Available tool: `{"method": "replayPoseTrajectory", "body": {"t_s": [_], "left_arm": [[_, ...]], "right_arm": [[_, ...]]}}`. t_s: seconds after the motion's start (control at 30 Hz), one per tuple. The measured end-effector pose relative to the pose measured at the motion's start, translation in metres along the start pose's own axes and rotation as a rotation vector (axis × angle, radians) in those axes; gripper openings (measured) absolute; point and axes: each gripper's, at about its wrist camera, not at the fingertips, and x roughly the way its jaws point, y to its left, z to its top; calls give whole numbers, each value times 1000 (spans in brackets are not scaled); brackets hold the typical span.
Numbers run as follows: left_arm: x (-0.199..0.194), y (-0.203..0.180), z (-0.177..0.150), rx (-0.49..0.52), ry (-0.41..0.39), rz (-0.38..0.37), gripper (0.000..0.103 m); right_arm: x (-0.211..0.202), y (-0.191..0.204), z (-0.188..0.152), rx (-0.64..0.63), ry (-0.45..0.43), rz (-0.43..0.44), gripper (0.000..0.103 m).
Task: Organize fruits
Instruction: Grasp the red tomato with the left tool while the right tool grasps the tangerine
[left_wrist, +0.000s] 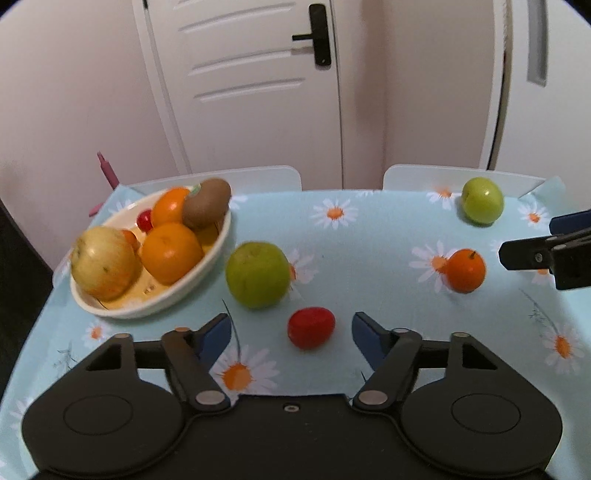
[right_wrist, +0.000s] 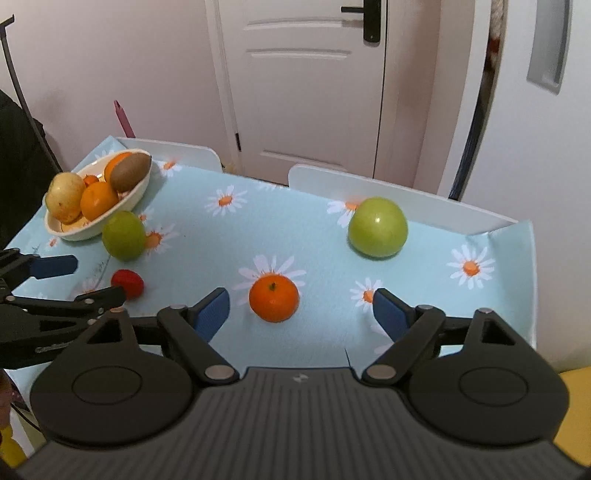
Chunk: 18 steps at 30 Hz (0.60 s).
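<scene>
Fruit lies loose on the counter (left_wrist: 369, 236): a tomato (left_wrist: 311, 328) just ahead of the left hand-held gripper (left_wrist: 291, 328), between its released jaws, untouched. An orange (right_wrist: 273, 298) sits likewise before the right hand-held gripper (right_wrist: 301, 312), also released. Both tilt downward. Bowl (left_wrist: 207, 258) stands far left.

My left wrist camera looks down and forward over the daisy-printed blue tablecloth (left_wrist: 369, 240), close above it. My right wrist camera faces likewise from further right. Both share the cream oval fruit bowl (left_wrist: 207, 269) (right_wrist: 142, 192) and white panelled door (left_wrist: 251, 74) (right_wrist: 306, 92).
</scene>
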Motion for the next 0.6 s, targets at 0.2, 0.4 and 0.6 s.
{"method": "replayPoseTrajectory", "body": {"t_s": [0.2, 0.4, 0.6], "left_arm": [[24, -10, -7, -23, 26, 29, 58], [32, -15, -8, -30, 19, 37, 44], [30, -16, -9, -19, 19, 34, 39]], "right_arm": [[21, 0, -10, -4, 21, 25, 88], [31, 2, -14, 2, 35, 49, 80], [38, 6, -13, -10, 35, 55, 72]]}}
